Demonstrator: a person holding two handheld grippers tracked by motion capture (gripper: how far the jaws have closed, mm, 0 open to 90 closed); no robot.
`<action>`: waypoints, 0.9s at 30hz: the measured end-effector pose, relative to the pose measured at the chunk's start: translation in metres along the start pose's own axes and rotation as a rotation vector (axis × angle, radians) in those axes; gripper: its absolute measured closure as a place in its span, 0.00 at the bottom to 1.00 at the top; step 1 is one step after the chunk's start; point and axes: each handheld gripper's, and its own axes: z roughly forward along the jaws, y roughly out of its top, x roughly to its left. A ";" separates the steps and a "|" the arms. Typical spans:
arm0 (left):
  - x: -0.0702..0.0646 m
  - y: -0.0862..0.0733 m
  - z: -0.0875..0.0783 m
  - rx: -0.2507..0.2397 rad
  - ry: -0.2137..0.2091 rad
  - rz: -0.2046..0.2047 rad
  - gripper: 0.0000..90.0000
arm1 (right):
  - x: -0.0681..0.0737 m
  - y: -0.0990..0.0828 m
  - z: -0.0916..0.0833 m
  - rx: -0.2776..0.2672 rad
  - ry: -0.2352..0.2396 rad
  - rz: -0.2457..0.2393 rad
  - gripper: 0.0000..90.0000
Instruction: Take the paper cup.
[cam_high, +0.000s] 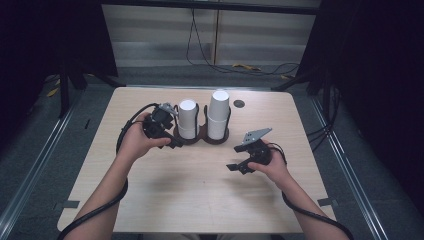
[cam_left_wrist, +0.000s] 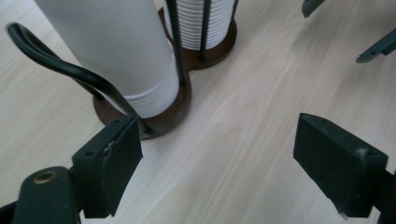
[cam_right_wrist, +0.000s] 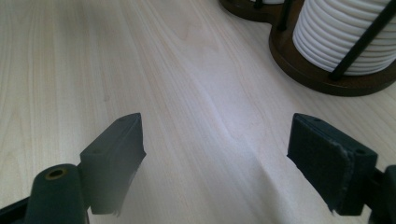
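Holding my left gripper just beside the left stack of white paper cups, I keep its jaws wide apart, and nothing is between them. This stack stands in a dark wooden cup holder with thin black wire posts, near the far middle of the light wooden tabletop. The right stack of white paper cups stands in the other ring of the same holder, and it is taller. In the left gripper view, the left stack rises just beyond my left jaw, and a curved black wire of the holder passes in front of it; the jaw is very near the round base, but I cannot tell if it touches. My right gripper is lower on the tabletop, well apart from the holder, with its jaws open and empty. In the right gripper view, the right stack is at the upper right.
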 end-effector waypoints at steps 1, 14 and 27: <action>0.002 0.002 -0.001 -0.001 0.000 -0.015 0.17 | 0.001 0.000 0.003 -0.004 0.006 0.001 0.20; 0.030 0.034 -0.006 0.054 0.043 -0.012 0.17 | 0.014 0.020 0.030 0.005 0.029 -0.040 0.23; 0.040 0.064 0.000 0.058 0.025 -0.015 0.18 | 0.004 0.046 0.064 -0.060 -0.011 0.021 0.24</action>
